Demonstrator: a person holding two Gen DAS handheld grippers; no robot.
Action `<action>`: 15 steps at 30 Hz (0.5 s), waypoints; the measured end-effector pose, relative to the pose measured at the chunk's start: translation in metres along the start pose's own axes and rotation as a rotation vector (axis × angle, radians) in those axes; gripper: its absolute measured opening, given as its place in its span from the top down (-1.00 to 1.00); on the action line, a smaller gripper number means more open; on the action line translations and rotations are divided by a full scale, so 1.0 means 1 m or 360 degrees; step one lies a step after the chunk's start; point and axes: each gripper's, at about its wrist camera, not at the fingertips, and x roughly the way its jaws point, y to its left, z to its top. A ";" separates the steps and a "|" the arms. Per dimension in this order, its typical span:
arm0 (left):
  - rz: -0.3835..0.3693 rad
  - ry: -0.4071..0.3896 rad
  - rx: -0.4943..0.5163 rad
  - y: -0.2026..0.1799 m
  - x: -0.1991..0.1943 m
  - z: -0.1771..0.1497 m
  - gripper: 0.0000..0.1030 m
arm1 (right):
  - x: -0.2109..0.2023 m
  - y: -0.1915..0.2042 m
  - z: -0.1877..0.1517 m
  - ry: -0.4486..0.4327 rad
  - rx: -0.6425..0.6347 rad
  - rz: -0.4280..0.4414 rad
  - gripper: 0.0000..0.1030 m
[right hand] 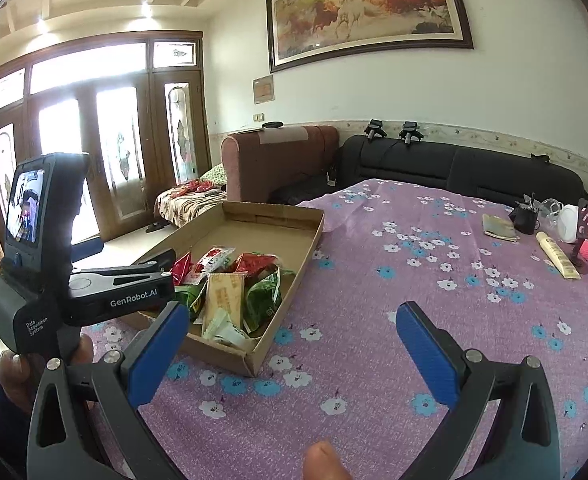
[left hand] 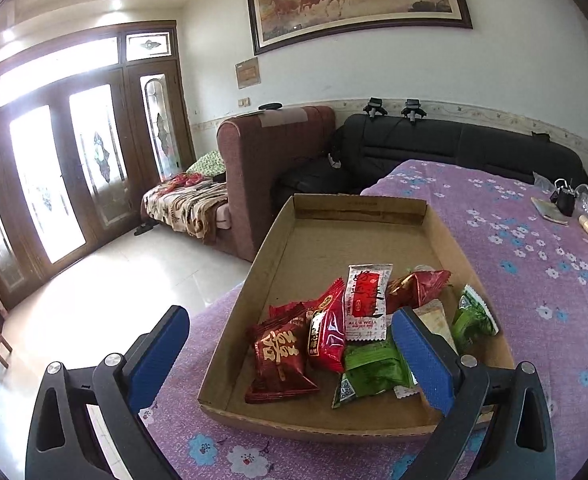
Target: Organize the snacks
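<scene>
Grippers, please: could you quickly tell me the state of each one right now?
Left gripper: open, holding nothing, above the cardboard tray.
Right gripper: open, holding nothing.

Snacks in a box on the table

The cardboard box lies at the table's left edge, snack packets heaped in its near end. Sofas stand behind the table; small items sit at its far right.

Floral tablecloth (cardboard tray atop)

Bright daylight blowing out the glass doors, glare on floor, fisheye bending, dark vignetted corners
</scene>
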 end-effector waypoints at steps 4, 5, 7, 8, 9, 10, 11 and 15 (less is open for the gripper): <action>0.0021 0.0003 0.0002 0.000 0.001 0.000 -0.99 | 0.000 0.000 -0.001 0.0003 0.0001 0.0002 -1.00; 0.0022 0.0003 0.0004 0.000 0.001 0.000 -0.99 | 0.001 0.000 -0.001 0.0004 0.0001 0.0003 -1.00; 0.0014 0.0005 0.0006 0.000 0.001 0.000 -0.99 | 0.001 0.000 0.000 0.0007 0.0004 0.0001 -1.00; 0.0012 0.0006 0.0007 0.001 0.001 -0.001 -0.99 | 0.001 0.000 -0.001 0.0008 0.0006 0.0000 -1.00; 0.0013 0.0009 0.0008 0.001 0.001 -0.001 -0.99 | 0.001 -0.001 0.000 0.0009 0.0007 0.0002 -1.00; 0.0013 0.0012 0.0008 0.001 0.002 -0.001 -0.99 | 0.001 0.000 0.000 0.0008 0.0006 0.0001 -1.00; 0.0011 0.0013 0.0007 0.001 0.002 -0.001 -0.99 | 0.001 0.000 0.000 0.0009 0.0005 0.0000 -1.00; 0.0008 0.0020 0.0002 0.003 0.002 -0.001 -0.99 | 0.000 0.000 0.000 0.0009 0.0005 0.0000 -1.00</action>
